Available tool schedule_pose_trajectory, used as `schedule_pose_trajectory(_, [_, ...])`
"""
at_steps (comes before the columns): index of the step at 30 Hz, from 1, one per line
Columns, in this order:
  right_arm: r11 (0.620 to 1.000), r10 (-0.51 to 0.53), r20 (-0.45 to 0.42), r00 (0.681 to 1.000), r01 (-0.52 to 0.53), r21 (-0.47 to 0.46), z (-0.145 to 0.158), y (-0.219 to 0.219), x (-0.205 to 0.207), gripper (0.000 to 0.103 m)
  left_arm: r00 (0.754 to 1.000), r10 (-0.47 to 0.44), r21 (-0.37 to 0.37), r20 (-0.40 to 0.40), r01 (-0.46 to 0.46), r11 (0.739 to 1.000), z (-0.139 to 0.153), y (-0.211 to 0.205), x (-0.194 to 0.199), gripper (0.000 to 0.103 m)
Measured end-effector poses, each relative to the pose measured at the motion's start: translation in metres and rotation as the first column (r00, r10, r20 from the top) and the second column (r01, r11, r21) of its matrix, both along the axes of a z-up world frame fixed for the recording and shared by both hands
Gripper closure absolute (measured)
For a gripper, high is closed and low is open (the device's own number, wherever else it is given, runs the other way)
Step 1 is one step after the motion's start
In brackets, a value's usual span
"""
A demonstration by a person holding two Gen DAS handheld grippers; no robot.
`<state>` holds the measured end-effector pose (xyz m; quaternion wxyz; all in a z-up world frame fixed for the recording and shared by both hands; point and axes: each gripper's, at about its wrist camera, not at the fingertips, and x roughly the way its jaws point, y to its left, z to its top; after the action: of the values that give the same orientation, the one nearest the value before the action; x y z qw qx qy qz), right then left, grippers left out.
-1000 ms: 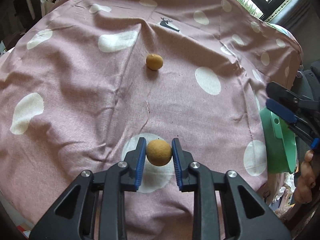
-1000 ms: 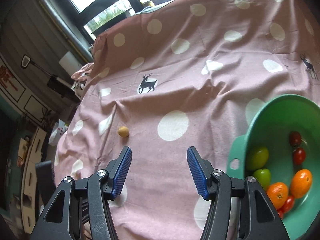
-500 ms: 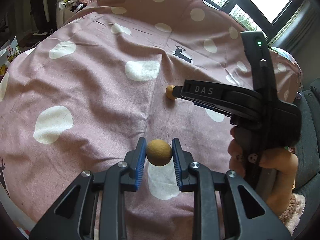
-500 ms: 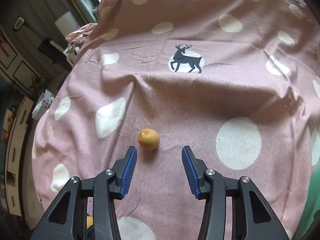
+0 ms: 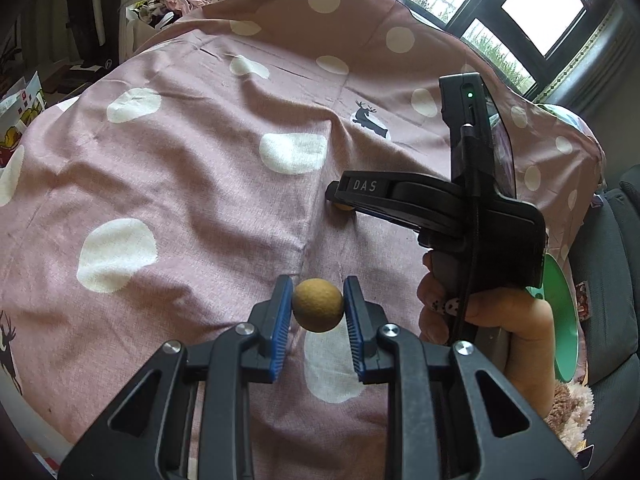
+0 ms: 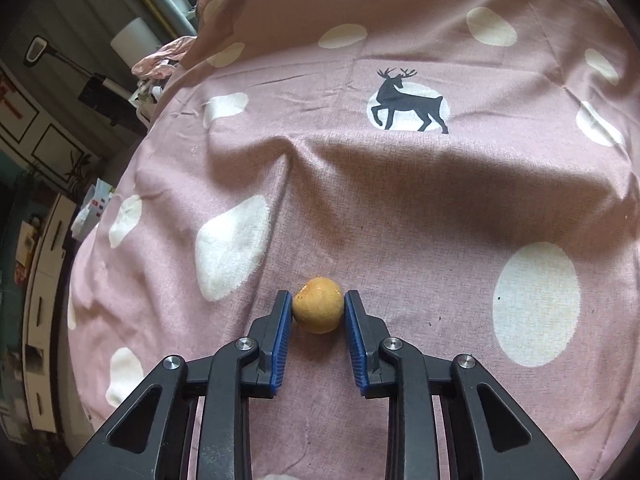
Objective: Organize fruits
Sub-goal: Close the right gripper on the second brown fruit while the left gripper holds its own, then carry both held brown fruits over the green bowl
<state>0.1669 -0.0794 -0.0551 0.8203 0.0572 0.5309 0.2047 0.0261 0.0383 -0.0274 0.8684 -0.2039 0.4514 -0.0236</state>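
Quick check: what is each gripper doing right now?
Left gripper: shut on a small round tan-yellow fruit.
Right gripper: just closed on a second small yellow fruit.

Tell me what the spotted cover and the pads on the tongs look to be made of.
Spotted cover: woven cloth, probably cotton, matte; visible weave, creases and folds. Pads: blue, ribbed, matte, likely rubber or soft plastic, though the look leaves that open.

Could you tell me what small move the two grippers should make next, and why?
Probably lift the right gripper straight up: its blue pads are closed on the small round yellow-brown fruit, which seems to rest on the pink polka-dot cloth. The left gripper already holds its own round tan fruit; the green bowl appears at the left-wrist view's right edge.
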Motion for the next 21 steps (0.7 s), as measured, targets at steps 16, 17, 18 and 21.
schedule_pose_trajectory(16, [0.997, -0.071, 0.044, 0.997, 0.072, -0.021, 0.026, -0.078, -0.070, 0.075, 0.997, -0.067, 0.047, 0.030, 0.065, 0.997, 0.000, -0.030, 0.000, 0.077])
schedule_pose_trajectory(17, [0.997, -0.075, 0.049, 0.996, 0.076, -0.026, 0.028, -0.082, -0.076, 0.075, 0.997, -0.073, 0.049, 0.030, 0.071, 0.996, -0.001, -0.032, 0.000, 0.077])
schedule_pose_trajectory(18, [0.996, -0.081, 0.057, 0.995, 0.082, -0.026, 0.030, -0.086, -0.083, 0.075, 0.997, -0.075, 0.050, 0.031, 0.074, 0.996, -0.002, -0.035, 0.000, 0.077])
schedule_pose_trajectory(21, [0.994, -0.100, 0.062, 0.993, 0.102, -0.033, 0.032, -0.096, -0.098, 0.075, 0.996, -0.082, 0.059, 0.026, 0.080, 0.995, -0.006, -0.042, 0.001, 0.077])
